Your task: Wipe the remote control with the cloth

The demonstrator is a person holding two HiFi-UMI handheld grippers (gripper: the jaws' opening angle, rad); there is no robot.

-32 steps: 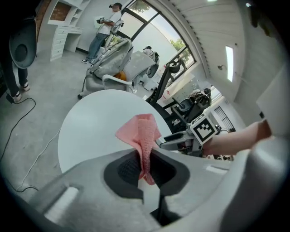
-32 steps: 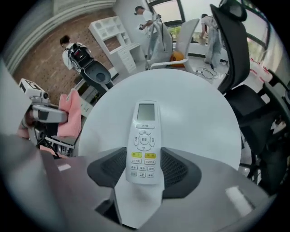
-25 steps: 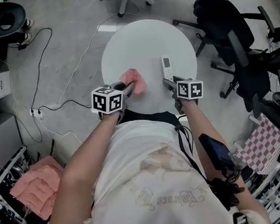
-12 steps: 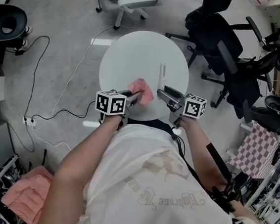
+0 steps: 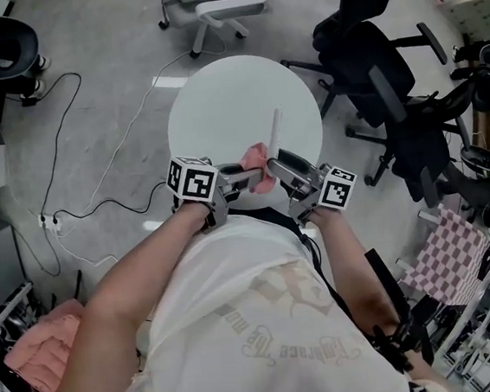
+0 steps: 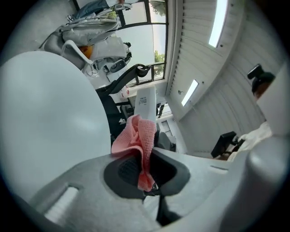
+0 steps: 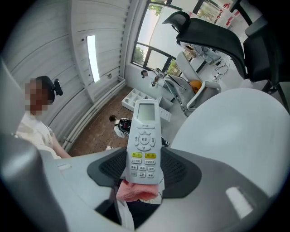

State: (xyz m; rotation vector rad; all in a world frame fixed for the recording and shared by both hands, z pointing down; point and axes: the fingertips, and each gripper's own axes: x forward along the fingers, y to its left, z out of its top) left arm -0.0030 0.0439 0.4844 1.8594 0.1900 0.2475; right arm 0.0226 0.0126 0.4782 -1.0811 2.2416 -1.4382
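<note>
Right gripper view: right gripper (image 7: 144, 171) clamps remote control (image 7: 144, 142) low down, left gripper (image 6: 146, 168) pinches cloth (image 6: 141, 138); hard wiping could lever it loose.

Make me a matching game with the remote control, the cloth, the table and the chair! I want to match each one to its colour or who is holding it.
Things:
1. remote control
2. cloth
3. table
4. chair

Descriptions:
A. pink, pinched in the left gripper
B. round and white
C. black, standing beside the table
D. white with buttons, held in the right gripper

Right pairs: 1-D, 2-A, 3-B, 4-C.
</note>
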